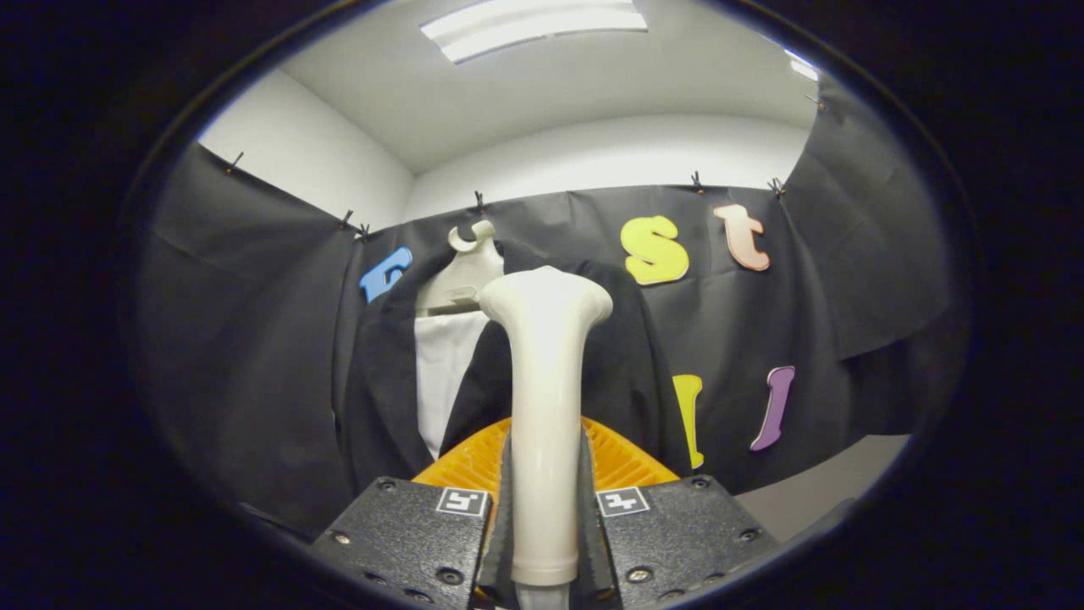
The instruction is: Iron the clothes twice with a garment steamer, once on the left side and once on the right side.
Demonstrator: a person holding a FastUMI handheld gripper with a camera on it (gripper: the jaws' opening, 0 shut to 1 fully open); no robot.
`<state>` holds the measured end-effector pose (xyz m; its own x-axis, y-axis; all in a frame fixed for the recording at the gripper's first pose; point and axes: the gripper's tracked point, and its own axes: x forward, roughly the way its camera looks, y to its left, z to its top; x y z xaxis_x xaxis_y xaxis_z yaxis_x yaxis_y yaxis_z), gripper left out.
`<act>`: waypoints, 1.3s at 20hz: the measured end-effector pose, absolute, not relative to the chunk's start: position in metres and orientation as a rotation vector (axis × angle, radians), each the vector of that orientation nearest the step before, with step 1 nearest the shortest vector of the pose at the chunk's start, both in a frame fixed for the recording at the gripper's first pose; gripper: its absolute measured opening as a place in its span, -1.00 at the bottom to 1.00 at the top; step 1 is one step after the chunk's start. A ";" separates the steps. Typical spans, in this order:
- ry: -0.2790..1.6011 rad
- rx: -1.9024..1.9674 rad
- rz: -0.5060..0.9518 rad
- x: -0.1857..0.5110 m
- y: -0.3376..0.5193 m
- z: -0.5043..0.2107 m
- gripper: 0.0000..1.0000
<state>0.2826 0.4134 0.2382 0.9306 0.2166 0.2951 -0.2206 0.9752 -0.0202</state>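
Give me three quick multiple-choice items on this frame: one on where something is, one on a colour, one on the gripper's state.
1. Where is the garment steamer?
A. lying on the floor
B. between the two fingers, standing upright
C. hooked on the hanger

2. What colour is the jacket on the hanger?
A. black
B. red
C. pale blue

3. What is the gripper doing?
A. open, with nothing in it
B. shut on the hanger
C. shut on the steamer's handle

Answers:
1 B, its cream handle rises from between the fingers, head toward the jacket.
2 A, the dark lapels frame a white shirt.
3 C, both fingers press the handle's sides.
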 end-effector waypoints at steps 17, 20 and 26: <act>-0.074 -0.032 0.194 0.241 0.399 0.123 -0.33; -0.031 -0.042 0.190 0.241 0.394 0.106 -0.33; 0.031 -0.043 0.199 0.244 0.392 0.077 -0.33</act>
